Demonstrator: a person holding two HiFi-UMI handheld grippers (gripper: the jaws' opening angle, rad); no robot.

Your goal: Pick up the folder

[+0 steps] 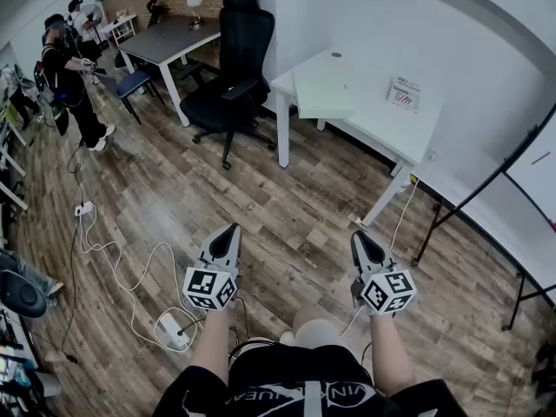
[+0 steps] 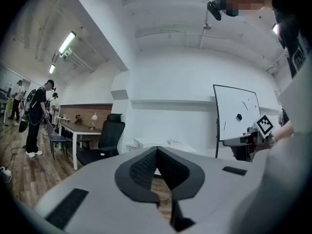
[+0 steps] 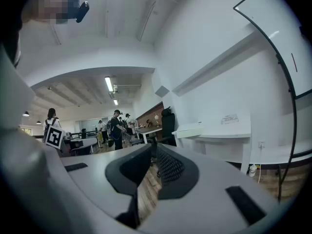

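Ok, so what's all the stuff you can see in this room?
folder: one, pale green, on the white desk's left end
booklet: one, white with red print, same desk, right of the folder
white desk: one, by the wall
office chair: one, black, left of the desk
table: one, dark grey, at the back
lamp: one, white, on that table
people: at least two, dark clothes, far left
power strip: one, white, on the wood floor
whiteboard: one, right edge
left hand-held gripper: grey, shut, empty
right hand-held gripper: grey, shut, empty
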